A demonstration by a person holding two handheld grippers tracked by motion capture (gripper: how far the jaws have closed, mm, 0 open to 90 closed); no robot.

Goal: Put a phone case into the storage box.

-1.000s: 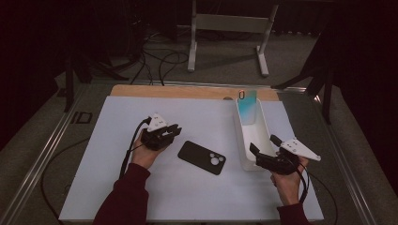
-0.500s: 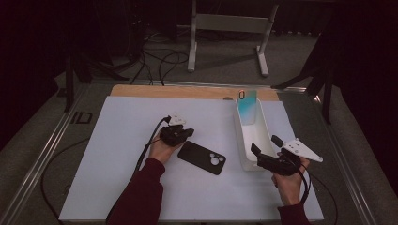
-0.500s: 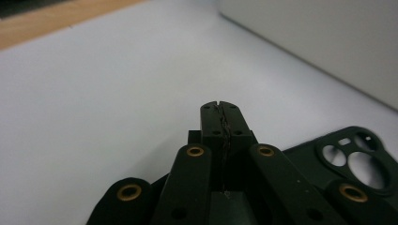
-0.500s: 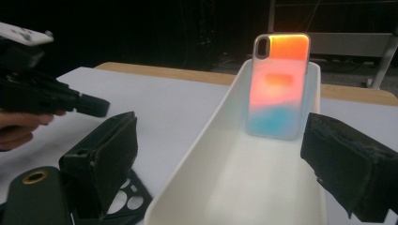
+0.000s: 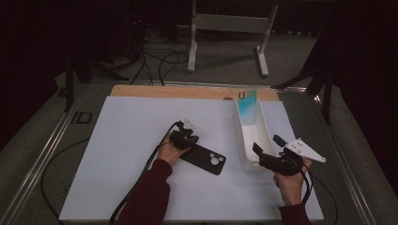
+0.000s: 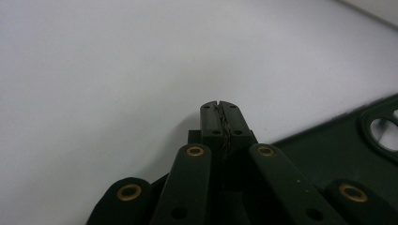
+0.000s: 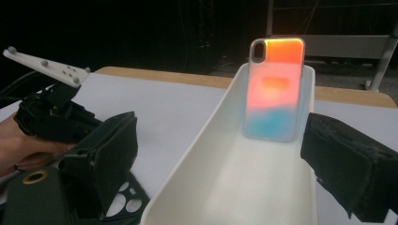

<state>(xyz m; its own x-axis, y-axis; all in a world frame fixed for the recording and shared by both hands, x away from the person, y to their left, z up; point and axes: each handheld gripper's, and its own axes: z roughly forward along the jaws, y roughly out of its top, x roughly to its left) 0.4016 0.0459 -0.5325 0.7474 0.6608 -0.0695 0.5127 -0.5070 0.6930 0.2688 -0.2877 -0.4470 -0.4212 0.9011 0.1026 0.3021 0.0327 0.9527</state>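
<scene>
From the high view, the black phone case lies flat on the white table, camera cut-outs toward its right end, and the left gripper sits at the case's upper left end, its jaws closed and just at the case's edge — whether the tips touch it cannot be told from here. To the right stands a long white tray, and a colourful phone case leans upright against its far end wall. The right gripper is at the tray's near end, one jaw on each side of it. In the left gripper view the left gripper has its jaws pressed together with nothing between them, tips over bare table; the black phone case lies just to their right, its camera opening at the picture's edge. In the right gripper view the right gripper stands wide — its padded jaws flank the white tray without clamping anything that can be made out, and the colourful phone case stands well beyond them at the far wall, orange above and blue below. At left there, the left gripper rests by the black phone case.
</scene>
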